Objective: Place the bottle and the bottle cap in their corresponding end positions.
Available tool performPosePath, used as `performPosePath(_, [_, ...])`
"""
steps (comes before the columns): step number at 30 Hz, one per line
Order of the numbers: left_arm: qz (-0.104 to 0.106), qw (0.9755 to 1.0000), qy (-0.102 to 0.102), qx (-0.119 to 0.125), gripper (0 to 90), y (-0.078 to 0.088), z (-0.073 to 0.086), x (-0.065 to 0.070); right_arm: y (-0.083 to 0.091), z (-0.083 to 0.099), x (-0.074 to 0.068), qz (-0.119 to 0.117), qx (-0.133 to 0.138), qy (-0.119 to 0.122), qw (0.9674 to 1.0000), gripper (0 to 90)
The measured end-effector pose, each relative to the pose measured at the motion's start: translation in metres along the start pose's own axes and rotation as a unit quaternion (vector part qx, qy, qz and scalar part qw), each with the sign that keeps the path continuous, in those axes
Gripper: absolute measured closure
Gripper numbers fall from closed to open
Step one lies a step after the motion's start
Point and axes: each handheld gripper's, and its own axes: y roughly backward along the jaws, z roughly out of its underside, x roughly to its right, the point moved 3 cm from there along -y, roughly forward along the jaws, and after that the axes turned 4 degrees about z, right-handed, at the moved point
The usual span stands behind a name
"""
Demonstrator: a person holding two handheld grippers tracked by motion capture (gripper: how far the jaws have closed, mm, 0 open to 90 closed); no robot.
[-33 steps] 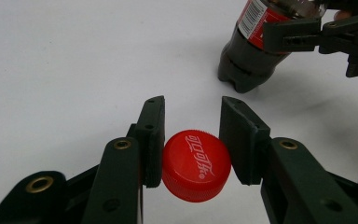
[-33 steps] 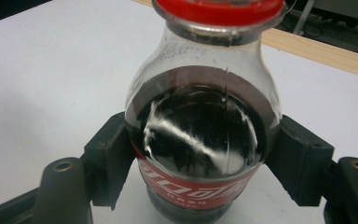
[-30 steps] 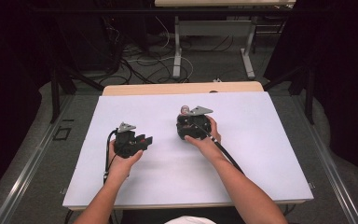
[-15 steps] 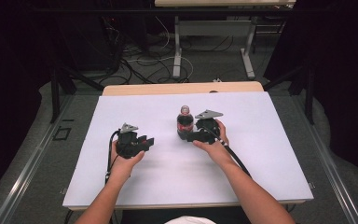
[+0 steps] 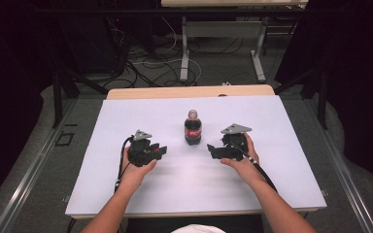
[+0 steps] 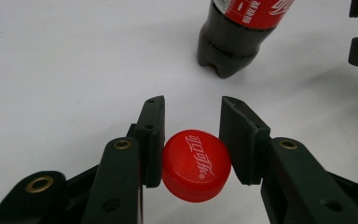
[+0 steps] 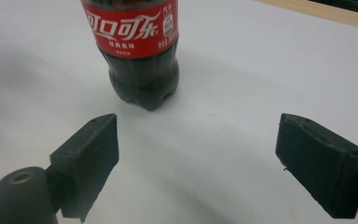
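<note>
Your landmark is the cola bottle (image 5: 193, 128), standing upright near the middle of the white table (image 5: 281, 160) with no cap on its neck. Your left gripper (image 5: 156, 151) sits to the bottle's left and holds the red cap (image 6: 196, 165) between its jaws, logo face up; one jaw presses the cap's ribbed side, while a thin gap may remain at the other, though the angle makes that hard to judge. Your right gripper (image 5: 215, 149) rests to the bottle's right, jaws spread wide with nothing between them, pointing at the bottle's base.

The step in hand looks like recapping. Steady the bottle first: bring the wide jaws around the labelled body (image 7: 135, 25), below the shoulder, and close only enough to stop it tipping, since the soft wall will give. Then carry the cap above the neck, keep it level, and lower it straight before turning. A tilted cap will cross-thread or slip out sideways.
</note>
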Motion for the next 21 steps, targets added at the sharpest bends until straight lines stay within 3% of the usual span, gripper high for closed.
performPosePath(4, [0.006,0.9998,-0.017,0.001,61.8,-0.002,0.000,0.005,0.007,0.007,0.003,0.002,-0.005,-0.003,1.0000,10.4])
performPosePath(11, [0.024,0.9994,-0.025,-0.003,61.8,-0.012,0.002,0.015,0.014,0.022,0.011,0.002,-0.029,-0.007,0.9996,4.1])
performPosePath(17, [0.042,0.9986,-0.031,-0.004,61.8,-0.029,0.004,0.027,0.020,0.032,0.014,0.001,-0.022,-0.004,0.9997,0.0])
performPosePath(19, [0.050,0.9984,-0.026,-0.007,61.8,-0.036,0.005,0.032,0.020,0.035,0.015,0.005,-0.023,-0.001,0.9997,0.0])
performPosePath(21, [0.056,0.9979,-0.033,-0.008,61.8,-0.042,0.006,0.036,0.020,0.037,0.018,0.014,-0.021,-0.001,0.9997,0.0])
